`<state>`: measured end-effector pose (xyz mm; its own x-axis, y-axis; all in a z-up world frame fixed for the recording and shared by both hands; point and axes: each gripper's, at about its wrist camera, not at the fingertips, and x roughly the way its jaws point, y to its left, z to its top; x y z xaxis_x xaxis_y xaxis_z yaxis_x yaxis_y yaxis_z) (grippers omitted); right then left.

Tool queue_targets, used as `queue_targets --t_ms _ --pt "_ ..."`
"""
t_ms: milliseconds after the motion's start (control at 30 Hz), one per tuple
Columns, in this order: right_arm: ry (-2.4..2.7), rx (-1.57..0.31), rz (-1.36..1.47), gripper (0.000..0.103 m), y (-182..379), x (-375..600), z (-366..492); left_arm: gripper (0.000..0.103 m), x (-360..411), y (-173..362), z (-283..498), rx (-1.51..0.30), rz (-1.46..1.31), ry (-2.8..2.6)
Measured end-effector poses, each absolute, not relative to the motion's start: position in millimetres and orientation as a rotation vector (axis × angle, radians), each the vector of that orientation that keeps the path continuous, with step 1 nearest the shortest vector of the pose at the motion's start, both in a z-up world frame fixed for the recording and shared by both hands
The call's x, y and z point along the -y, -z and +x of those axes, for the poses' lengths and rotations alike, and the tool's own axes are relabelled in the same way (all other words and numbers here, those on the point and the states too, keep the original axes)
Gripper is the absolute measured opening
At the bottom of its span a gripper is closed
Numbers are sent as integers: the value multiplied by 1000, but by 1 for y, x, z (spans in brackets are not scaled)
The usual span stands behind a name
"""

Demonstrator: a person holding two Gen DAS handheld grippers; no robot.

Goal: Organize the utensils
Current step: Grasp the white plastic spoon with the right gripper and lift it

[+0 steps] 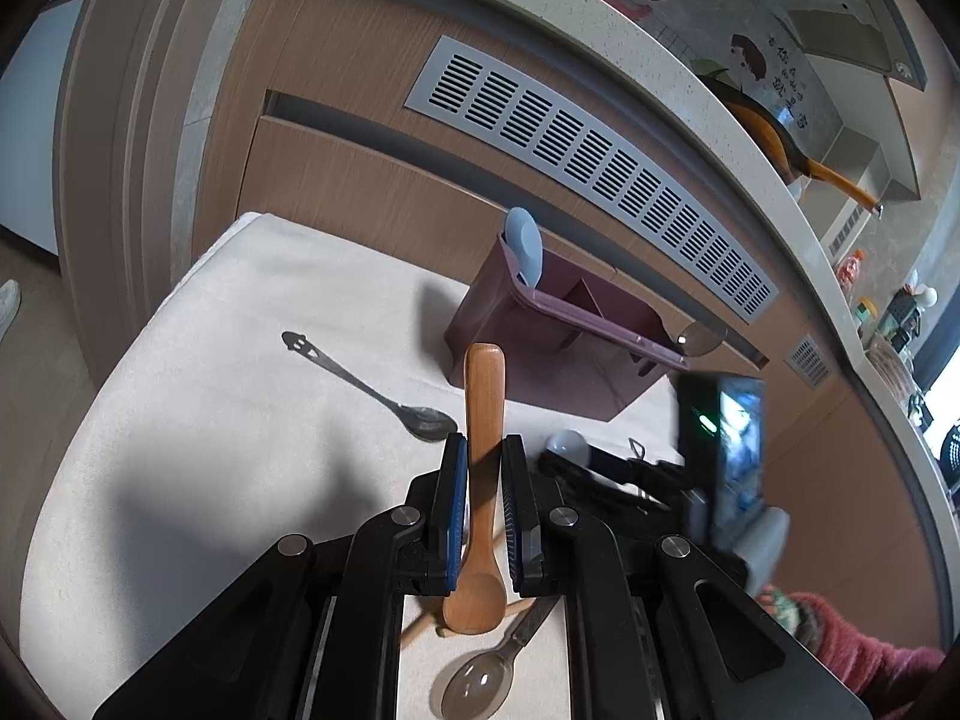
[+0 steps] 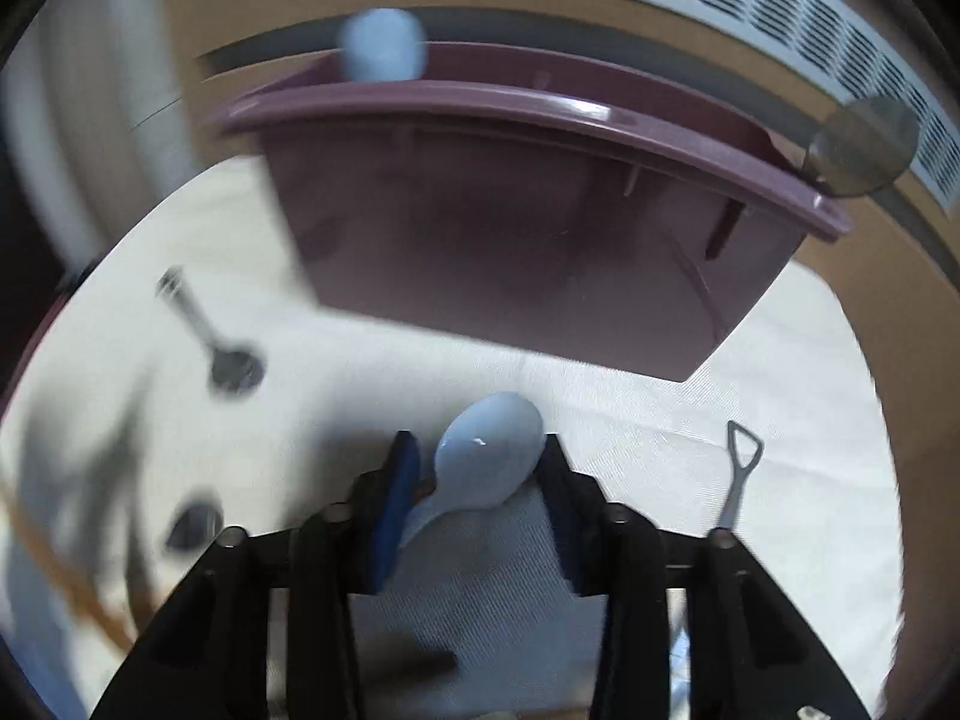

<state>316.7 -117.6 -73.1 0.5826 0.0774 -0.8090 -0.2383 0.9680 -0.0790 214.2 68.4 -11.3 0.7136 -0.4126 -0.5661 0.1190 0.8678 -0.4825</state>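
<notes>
My left gripper (image 1: 485, 450) is shut on a wooden spoon (image 1: 483, 480), handle pointing forward, bowl toward me, held above the white cloth. The purple utensil holder (image 1: 540, 330) stands ahead at the table's back; a light blue spoon (image 1: 523, 243) and a clear grey spoon (image 1: 699, 337) stand in it. My right gripper (image 2: 477, 450) is shut on a light blue spoon (image 2: 489, 456), bowl forward, just in front of the holder (image 2: 510, 228). The right gripper also shows in the left wrist view (image 1: 600, 462).
On the white cloth (image 1: 210, 420) lie a metal spoon (image 1: 372, 387), a clear grey spoon (image 1: 486, 678) and a wooden stick below my left gripper. A small grey shovel-shaped utensil (image 2: 739, 468) lies right. A wooden cabinet with a vent grille (image 1: 600, 174) rises behind.
</notes>
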Motion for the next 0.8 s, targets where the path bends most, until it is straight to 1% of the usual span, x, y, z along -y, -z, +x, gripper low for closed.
queue_targets --t_ms 133,200,367,467,500,567,800 --pt "-295 -886 -328 35 69 137 293 12 -64 13 215 -731 -433 312" --pt "-295 -894 -357 37 71 146 291 12 -61 14 217 -739 -433 320" --pt "-271 -996 -120 39 76 172 308 12 -50 14 217 -749 -409 328" --pt "-212 -1003 -92 36 75 167 315 12 -47 12 215 -748 -386 323" --pt "-214 -992 -109 35 74 160 318 12 -47 12 215 -747 -381 322" --pt "-233 -936 -132 35 67 150 295 12 -45 9 213 -741 -365 319" --pt "-286 -725 -176 35 12 151 260 12 -35 -8 210 -700 -325 317"
